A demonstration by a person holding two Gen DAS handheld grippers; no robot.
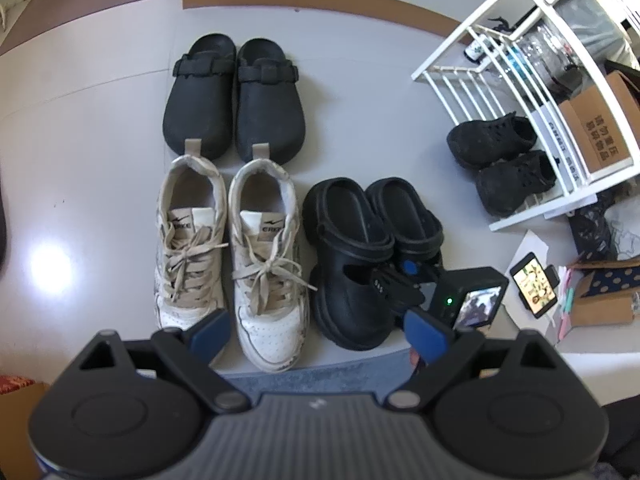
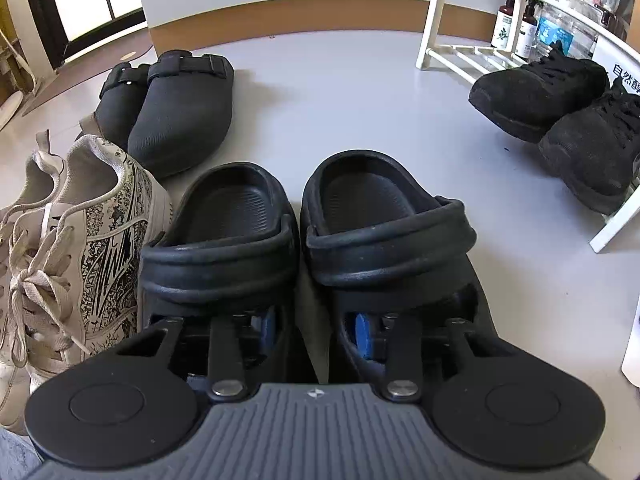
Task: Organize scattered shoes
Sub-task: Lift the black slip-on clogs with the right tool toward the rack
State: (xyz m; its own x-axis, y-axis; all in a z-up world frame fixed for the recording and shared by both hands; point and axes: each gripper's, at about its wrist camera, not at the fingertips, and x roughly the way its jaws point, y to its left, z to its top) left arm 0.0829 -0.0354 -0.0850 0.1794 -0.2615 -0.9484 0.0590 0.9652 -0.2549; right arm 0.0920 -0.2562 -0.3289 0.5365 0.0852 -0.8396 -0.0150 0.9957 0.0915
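Right gripper (image 2: 316, 328) fingers inside the two glossy moulded black platform clogs (image 2: 304, 220) at frame centre, pinching their inner walls together, left gripper (image 1: 316, 332) fingers spread wide, empty, above laced cream sneakers (image 1: 228, 248), matte strapped black clogs (image 1: 234, 96) upper centre, smooth grey floor (image 1: 360, 128).

Three shoe pairs (image 1: 232, 184) on grey floor (image 1: 360, 92) beyond wide-spread left tongs (image 1: 318, 334).

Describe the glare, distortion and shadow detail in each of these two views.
Left wrist view: a blown-out glare spot on the floor; the fisheye bows the white shoe rack. Right wrist view: even daylight, soft shadows; the black platform clogs lose detail in their dark interiors; the baseboard curves.
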